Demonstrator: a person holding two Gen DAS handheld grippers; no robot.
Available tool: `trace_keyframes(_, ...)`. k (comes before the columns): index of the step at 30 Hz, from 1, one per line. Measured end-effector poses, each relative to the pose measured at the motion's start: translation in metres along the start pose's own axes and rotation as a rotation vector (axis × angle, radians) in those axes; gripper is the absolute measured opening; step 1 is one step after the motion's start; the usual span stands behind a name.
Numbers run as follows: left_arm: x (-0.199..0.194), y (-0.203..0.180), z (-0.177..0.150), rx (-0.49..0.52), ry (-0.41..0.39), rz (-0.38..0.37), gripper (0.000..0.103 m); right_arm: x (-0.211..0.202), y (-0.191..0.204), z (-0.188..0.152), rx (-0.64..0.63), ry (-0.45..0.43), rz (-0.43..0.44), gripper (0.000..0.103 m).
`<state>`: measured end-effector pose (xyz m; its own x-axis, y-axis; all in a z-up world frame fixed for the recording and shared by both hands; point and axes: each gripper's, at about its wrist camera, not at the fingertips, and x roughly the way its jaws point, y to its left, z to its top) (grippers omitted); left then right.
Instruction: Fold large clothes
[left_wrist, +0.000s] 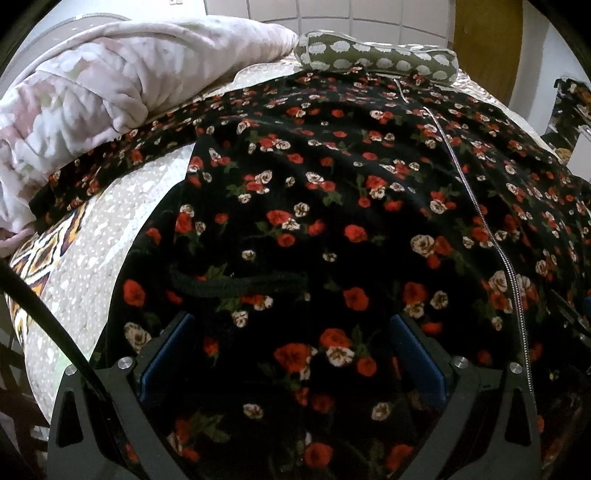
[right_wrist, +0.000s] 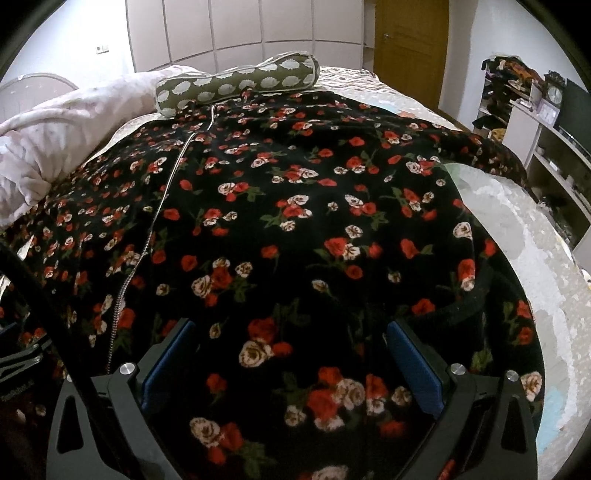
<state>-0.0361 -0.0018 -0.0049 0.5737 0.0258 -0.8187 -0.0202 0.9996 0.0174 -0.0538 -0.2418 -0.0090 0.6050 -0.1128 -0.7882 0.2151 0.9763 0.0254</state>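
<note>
A large black fleece garment printed with red and cream roses (left_wrist: 332, 206) lies spread face up over a bed covered in a pale dotted quilt (left_wrist: 96, 258), filling most of both wrist views. Its silver metal zipper (left_wrist: 476, 206) runs the length of the front, from about 12 o'clock down toward 4 o'clock in the left wrist view and from 11 o'clock down toward 8 o'clock in the right wrist view. The left gripper (left_wrist: 291, 354) sits at 6 o'clock with its blue-padded fingers (left_wrist: 166, 354) spread wide apart, the floral cloth showing between them and nothing pinched; a black ribbed pocket edge (left_wrist: 240, 284) lies just beyond its fingertips. The right gripper (right_wrist: 291, 358) is likewise at 6 o'clock, its jaws wide apart over the fabric, holding nothing, with another dark ribbed pocket trim (right_wrist: 472, 295) toward 3 o'clock of it. A green bolster pillow with white scalloped dots (right_wrist: 236, 86) rests at 12 o'clock, touching the garment's collar end. A crumpled pale pink blanket (left_wrist: 103, 96) is heaped at 10 o'clock, beside one sleeve. A brown wooden door (right_wrist: 410, 48) stands at 1 o'clock, and pale shelves (right_wrist: 554, 155) with a small clock line the wall at 3 o'clock.
</note>
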Motion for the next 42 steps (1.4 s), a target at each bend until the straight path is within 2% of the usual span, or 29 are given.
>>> trace_keyframes(5,0.0,-0.001,0.005,0.016,-0.01,0.009,0.103,-0.001,0.005,-0.005,-0.024,-0.036,-0.018,0.103)
trace_keyframes(10,-0.002,0.005,0.01,0.032,0.003,-0.021,0.103,-0.002,0.008,-0.007,-0.042,-0.046,-0.039,0.103)
trace_keyframes(13,-0.008,0.012,0.013,0.04,0.028,-0.062,0.103,-0.002,0.008,-0.008,-0.044,-0.052,-0.039,0.103)
trace_keyframes(16,-0.032,0.035,0.017,-0.015,-0.016,-0.159,0.1,-0.002,0.008,-0.008,-0.046,-0.057,-0.043,0.103)
trace_keyframes(19,-0.062,0.078,0.025,-0.068,-0.117,-0.197,0.098,-0.002,0.007,-0.008,-0.045,-0.056,-0.041,0.103)
trace_keyframes(22,-0.074,0.141,0.036,-0.164,-0.193,-0.111,0.098,-0.002,0.007,-0.008,-0.045,-0.057,-0.041,0.103)
trace_keyframes(23,-0.07,0.173,0.041,-0.218,-0.196,-0.053,0.098,-0.002,0.007,-0.008,-0.045,-0.057,-0.041,0.103)
trace_keyframes(25,-0.055,0.22,0.047,-0.298,-0.155,0.016,0.098,-0.002,0.006,-0.008,-0.045,-0.056,-0.041,0.103)
trace_keyframes(26,-0.041,0.255,0.051,-0.372,-0.122,0.034,0.098,-0.002,0.006,-0.008,-0.045,-0.057,-0.042,0.103)
trace_keyframes(31,0.019,0.373,0.059,-0.685,0.003,-0.019,0.098,-0.002,0.005,-0.009,-0.045,-0.057,-0.041,0.103)
trace_keyframes(34,0.045,0.404,0.065,-0.757,0.015,-0.048,0.091,-0.002,0.004,-0.009,-0.045,-0.057,-0.041,0.103)
trace_keyframes(37,0.064,0.411,0.086,-0.746,-0.009,0.003,0.088,-0.002,0.004,-0.009,-0.046,-0.058,-0.041,0.103)
trace_keyframes(38,0.073,0.411,0.094,-0.729,-0.006,0.03,0.081,-0.002,0.003,-0.009,-0.046,-0.058,-0.041,0.103)
trace_keyframes(40,0.088,0.413,0.11,-0.681,0.002,0.142,0.06,-0.002,0.003,-0.009,-0.046,-0.058,-0.041,0.103)
trace_keyframes(41,0.093,0.407,0.12,-0.629,0.008,0.229,0.034,-0.002,0.003,-0.01,-0.046,-0.059,-0.041,0.103)
trace_keyframes(42,0.096,0.404,0.126,-0.6,0.007,0.213,0.013,-0.002,0.003,-0.01,-0.047,-0.059,-0.041,0.103)
